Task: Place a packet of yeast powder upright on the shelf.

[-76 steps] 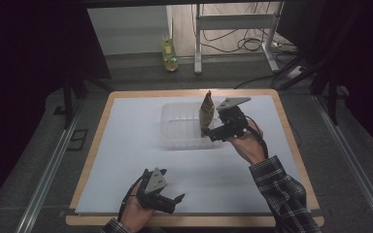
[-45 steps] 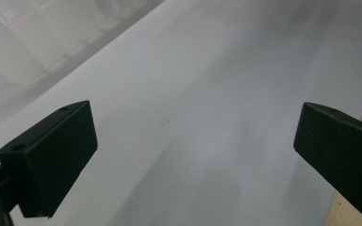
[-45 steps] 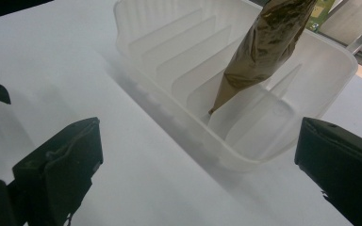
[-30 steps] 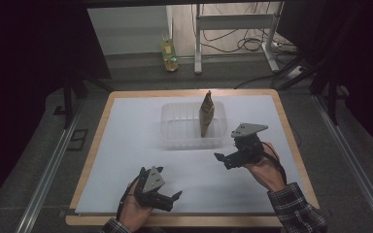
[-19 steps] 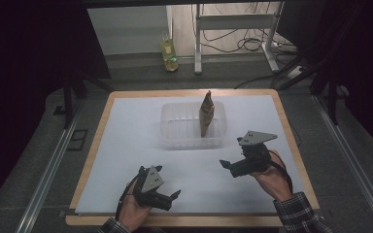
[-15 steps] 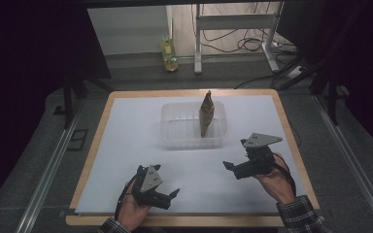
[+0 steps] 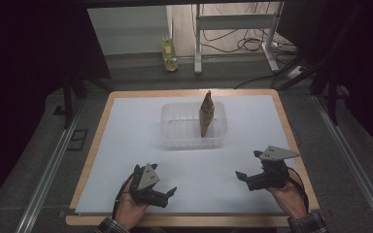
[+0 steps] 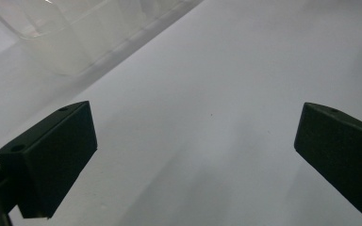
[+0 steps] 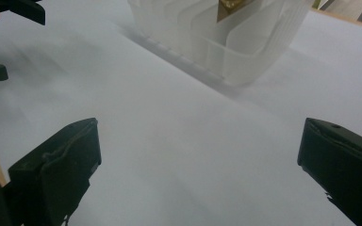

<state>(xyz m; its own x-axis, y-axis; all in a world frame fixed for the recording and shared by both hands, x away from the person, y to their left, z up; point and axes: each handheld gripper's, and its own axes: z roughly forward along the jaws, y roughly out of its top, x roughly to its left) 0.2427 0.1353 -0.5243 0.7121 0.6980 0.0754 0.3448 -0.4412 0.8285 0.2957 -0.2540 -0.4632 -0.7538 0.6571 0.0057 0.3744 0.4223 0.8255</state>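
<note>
A clear plastic container [image 7: 177,131] stands at the middle back of the white mat [image 7: 126,145]. A tall brown-gold pouch [image 7: 206,114] stands upright in its right part. My left gripper [image 7: 169,197] rests near the front edge at the left, open and holding nothing. My right gripper [image 7: 247,165] sits at the front right, open and holding nothing, well short of the container. In the right gripper view the container [image 9: 245,56] lies ahead with the pouch's tip [image 9: 231,7] at the top edge. In the left gripper view the container's corner [image 8: 61,52] shows at the upper left.
The mat lies on a wooden table [image 7: 281,116] with edges all round. A yellow bottle [image 7: 169,51] stands on the floor beyond the table. A metal stand [image 7: 233,29] with cables is behind it. The other gripper's jaws [image 9: 9,9] show at the right gripper view's upper left.
My right gripper let go of the pouch, which stays standing in the container, and drew back to the front right. The left gripper barely shifted.
</note>
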